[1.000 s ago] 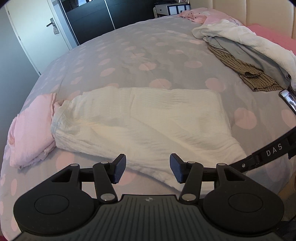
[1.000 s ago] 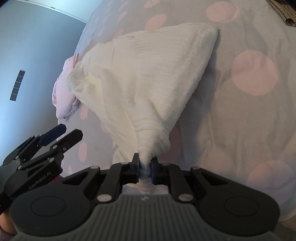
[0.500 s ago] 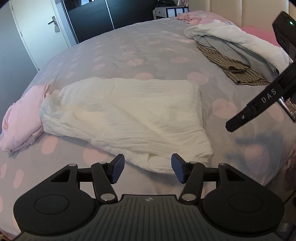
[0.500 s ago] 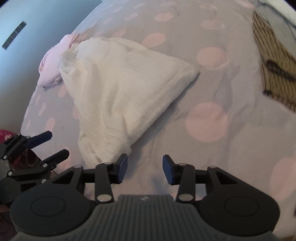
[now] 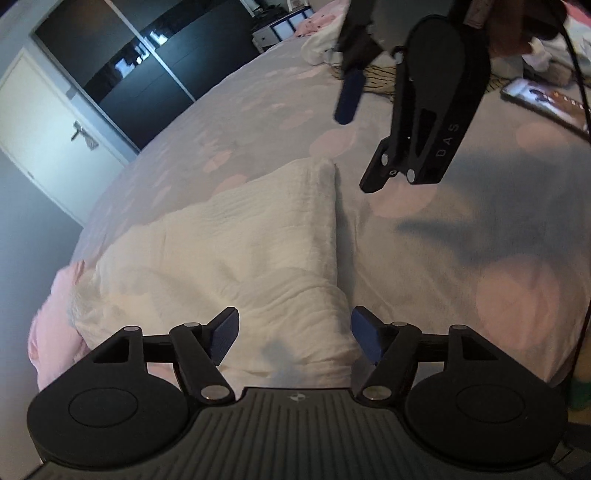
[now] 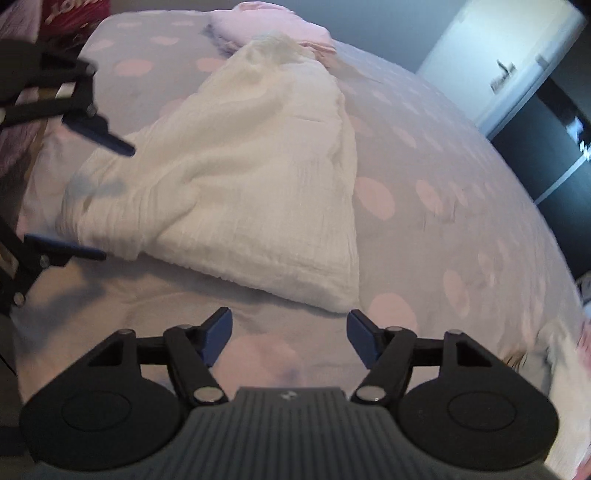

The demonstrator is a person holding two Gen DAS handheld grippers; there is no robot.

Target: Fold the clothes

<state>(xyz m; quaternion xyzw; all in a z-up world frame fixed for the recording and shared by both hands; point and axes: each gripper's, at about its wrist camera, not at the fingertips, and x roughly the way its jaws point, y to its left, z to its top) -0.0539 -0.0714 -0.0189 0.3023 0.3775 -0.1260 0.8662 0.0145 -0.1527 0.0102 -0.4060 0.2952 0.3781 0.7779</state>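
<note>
The white garment [image 5: 236, 258] lies folded on the grey bedspread with pink dots [image 5: 461, 229], directly ahead of your left gripper [image 5: 295, 334]; its near edge sits between and just beyond the spread blue pads [image 5: 223, 334], and nothing is held there. The fabric is crinkled, with one straight folded edge running away from you on the right side of that gripper.

Your right gripper [image 6: 290, 338] has its jaws wide apart too, hovering over bare bedspread, with the nearest corner of the white garment [image 6: 258, 177] just ahead of its fingertips and a little to the right of centre. It grips nothing.

At the garment's far end from the right gripper, a pink cloth [image 6: 273, 22] lies touching it; from the left gripper that same pink cloth [image 5: 51, 325] is off to the left.

Well beyond the left gripper, to the right, a phone [image 5: 543, 99] with a lit screen rests on the bedspread near a striped garment [image 5: 380, 81]. A white door [image 5: 48, 136] stands far off to the left.
</note>
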